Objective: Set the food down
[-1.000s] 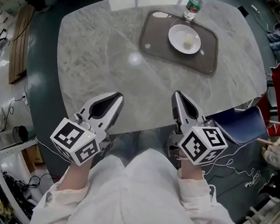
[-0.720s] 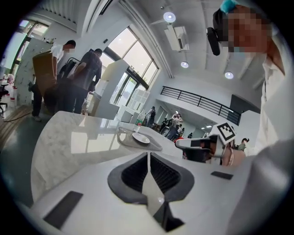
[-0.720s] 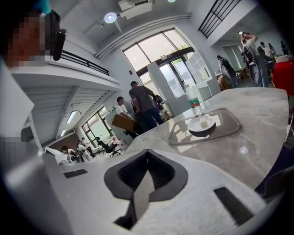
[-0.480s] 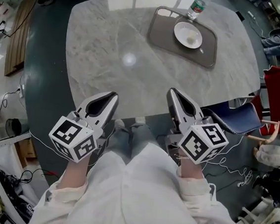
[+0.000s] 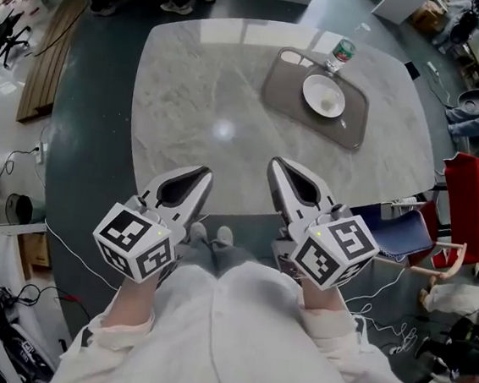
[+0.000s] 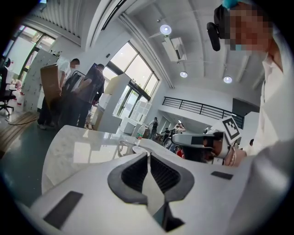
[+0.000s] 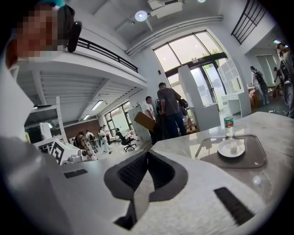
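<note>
A white plate point(image 5: 324, 95) with a small pale piece of food point(image 5: 325, 101) lies on a grey tray point(image 5: 351, 128) at the far right of the marble table point(image 5: 215, 99). A green-labelled bottle point(image 5: 341, 54) stands at the tray's far edge. My left gripper point(image 5: 205, 172) and right gripper point(image 5: 275, 162) are both shut and hold nothing. They hover side by side at the table's near edge, well short of the tray. The right gripper view shows the plate point(image 7: 231, 148), tray point(image 7: 255, 158) and bottle point(image 7: 228, 123) ahead to the right of the shut jaws.
A blue chair point(image 5: 405, 234) and a red object point(image 5: 475, 198) stand right of the table. Cables trail on the dark floor point(image 5: 79, 178). A wooden board point(image 5: 52, 52) lies at the left. Several people point(image 7: 170, 110) stand beyond the table's far side.
The table, tray and plate now sit farther off and more to the right in view. Both grippers have drawn back from over the table to its near edge, still shut.
</note>
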A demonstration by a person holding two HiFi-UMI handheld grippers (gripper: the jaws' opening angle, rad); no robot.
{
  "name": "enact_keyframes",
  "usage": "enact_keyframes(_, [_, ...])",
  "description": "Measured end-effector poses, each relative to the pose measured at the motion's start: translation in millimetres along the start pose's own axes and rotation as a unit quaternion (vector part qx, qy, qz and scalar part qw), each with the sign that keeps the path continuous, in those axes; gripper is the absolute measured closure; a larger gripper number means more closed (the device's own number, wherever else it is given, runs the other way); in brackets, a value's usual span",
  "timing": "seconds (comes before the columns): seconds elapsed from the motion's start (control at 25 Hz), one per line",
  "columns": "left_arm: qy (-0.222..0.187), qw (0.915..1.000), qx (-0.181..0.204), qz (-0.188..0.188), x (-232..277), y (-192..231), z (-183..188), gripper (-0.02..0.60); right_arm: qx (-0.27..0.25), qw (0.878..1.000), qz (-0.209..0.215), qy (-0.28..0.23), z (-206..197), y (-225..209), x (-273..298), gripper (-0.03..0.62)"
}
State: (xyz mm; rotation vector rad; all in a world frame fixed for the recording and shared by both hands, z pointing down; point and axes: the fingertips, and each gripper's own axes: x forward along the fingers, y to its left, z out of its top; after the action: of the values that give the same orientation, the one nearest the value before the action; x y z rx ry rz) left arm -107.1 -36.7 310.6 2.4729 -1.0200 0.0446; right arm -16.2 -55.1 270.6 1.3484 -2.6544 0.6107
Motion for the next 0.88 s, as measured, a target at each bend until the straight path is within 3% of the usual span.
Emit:
enact_keyframes(0.16, [-0.025,0.9996,0.005,0.015,-0.5,-13.9,13.7,0.552,-0.012,1.000,0.022,-0.004,3.1,11.0,3.4,0.592])
enact_keyframes(0.44, [-0.042,0.9988,0.025,0.007,9.3,-26.9,34.2,0.552,-0.031,0.998,0.053,-0.034,23.1,28.0,4.4,0.592])
enact_keyframes(0.68, [-0.040,0.9981,-0.004,-0.047,26.7,-48.3,44.7,0.552,-0.021,0.996,0.067,-0.060,29.5,23.3,-5.2,0.592])
enact_keyframes(0.88, [-0.044,0.9973,-0.009,-0.058,33.2,-60.0,49.9,0.552,-0.015,0.995,0.074,-0.058,24.6,14.6,-12.4,0.592])
